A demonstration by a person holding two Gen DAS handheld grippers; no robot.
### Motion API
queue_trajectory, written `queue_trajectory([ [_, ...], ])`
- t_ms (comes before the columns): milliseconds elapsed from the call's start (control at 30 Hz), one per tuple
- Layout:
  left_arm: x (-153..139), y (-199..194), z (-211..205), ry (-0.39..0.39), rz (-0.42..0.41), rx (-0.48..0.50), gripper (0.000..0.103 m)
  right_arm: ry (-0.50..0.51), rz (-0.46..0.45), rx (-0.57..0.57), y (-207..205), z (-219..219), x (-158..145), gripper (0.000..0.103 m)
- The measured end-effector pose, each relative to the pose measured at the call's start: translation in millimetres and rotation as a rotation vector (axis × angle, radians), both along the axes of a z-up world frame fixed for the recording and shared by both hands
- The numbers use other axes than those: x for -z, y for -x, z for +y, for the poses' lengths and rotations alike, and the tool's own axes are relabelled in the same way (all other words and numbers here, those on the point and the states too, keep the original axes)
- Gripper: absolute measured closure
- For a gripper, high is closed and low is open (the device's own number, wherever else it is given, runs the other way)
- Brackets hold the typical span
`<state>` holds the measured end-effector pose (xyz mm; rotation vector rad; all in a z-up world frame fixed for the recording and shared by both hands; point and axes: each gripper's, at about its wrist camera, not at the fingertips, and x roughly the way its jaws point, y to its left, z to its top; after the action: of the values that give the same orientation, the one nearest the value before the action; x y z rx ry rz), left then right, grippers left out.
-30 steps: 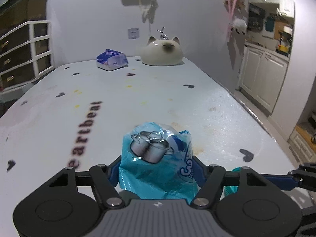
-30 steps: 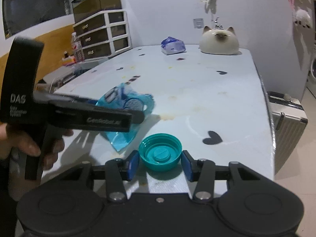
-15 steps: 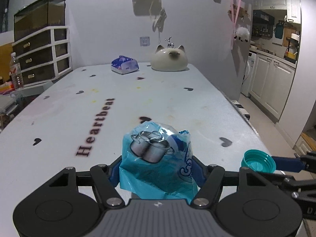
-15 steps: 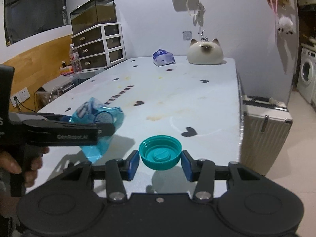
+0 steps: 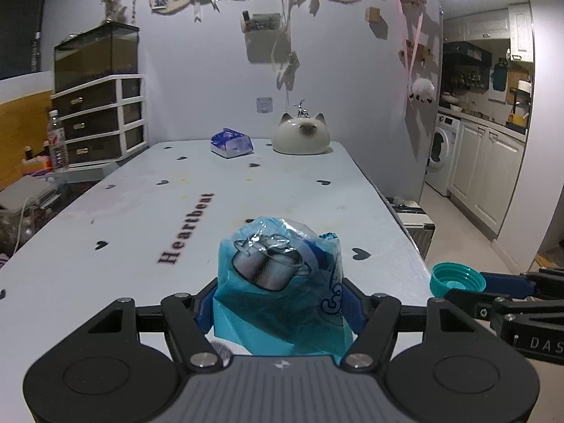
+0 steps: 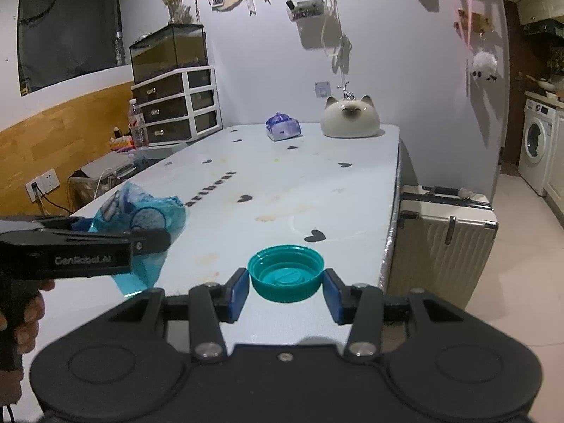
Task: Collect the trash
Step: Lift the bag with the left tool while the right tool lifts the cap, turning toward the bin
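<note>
Both items now lifted off the surface (image 5: 105, 211): left gripper (image 5: 282, 303) fingers clamp blue wrapper (image 5: 278, 282), right gripper (image 6: 285, 289) fingers pinch teal cap (image 6: 285, 276); bin drop-off likely next.

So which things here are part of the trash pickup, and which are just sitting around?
Part of the job:
- blue wrapper, held in the left gripper
- teal cap, held in the right gripper

Just lying about:
- cat ornament
- tissue pack
- suitcase
- bottle
</note>
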<state>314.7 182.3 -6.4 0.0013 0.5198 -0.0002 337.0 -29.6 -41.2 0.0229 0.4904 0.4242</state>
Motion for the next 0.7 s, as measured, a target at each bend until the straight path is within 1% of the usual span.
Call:
queue_trajectory([
  [467,-8,71,-34,0.027,-0.052,-0.027,0.034,-0.018,-0.053,0.035,59,-44,-7,0.058],
  [633,-2,86,-47,0.034,-0.050,-0.023,0.034,-0.020,-0.049,0.030,71,-58,-2,0.058],
  [700,1,91,-52,0.035,-0.047,-0.022,0.035,-0.020,-0.043,0.009,75,-59,2,0.058],
])
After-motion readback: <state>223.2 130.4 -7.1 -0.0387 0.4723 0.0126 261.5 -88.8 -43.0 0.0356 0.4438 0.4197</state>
